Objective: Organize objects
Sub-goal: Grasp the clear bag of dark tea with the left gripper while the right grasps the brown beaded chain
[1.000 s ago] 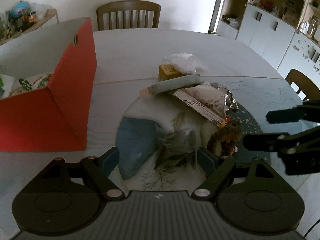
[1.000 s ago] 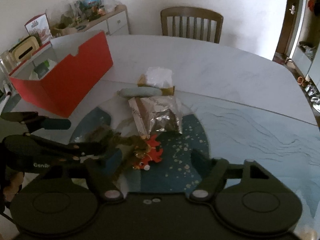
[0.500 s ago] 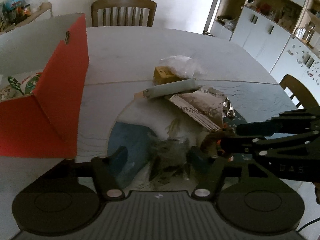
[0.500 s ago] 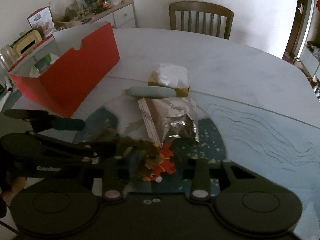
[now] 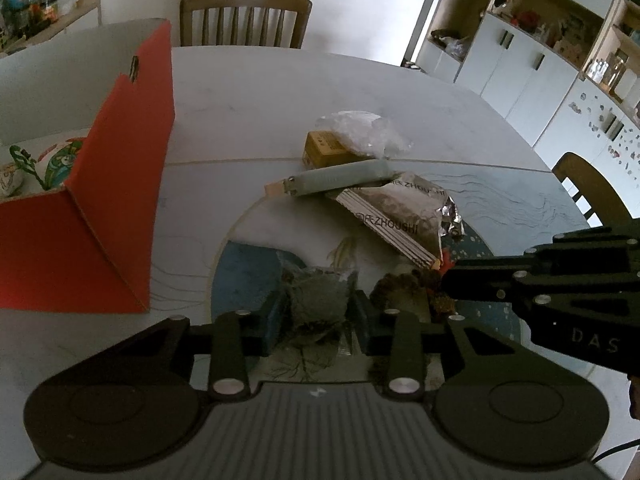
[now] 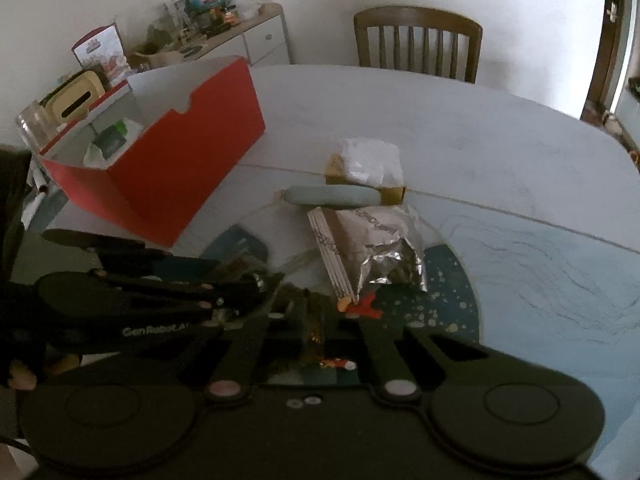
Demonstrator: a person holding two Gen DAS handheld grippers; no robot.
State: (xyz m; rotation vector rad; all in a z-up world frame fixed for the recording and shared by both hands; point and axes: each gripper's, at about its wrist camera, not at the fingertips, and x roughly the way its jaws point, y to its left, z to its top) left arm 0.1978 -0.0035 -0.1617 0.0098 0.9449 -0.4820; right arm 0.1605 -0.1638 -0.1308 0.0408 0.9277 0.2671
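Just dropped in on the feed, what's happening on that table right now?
A person is tidying with two handheld grippers. The left gripper is closing on a clear packet of dark dried stuff; the right gripper is shut on a brownish item beside it. Both packets are still low at the table. A foil bag, a pale green tube and a yellow box wait behind; the open red box stands on the left.

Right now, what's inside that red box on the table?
In the red box, the right view shows a green-and-white packet; the left view shows white packaging with green print. The box's walls hide whatever lies deeper.
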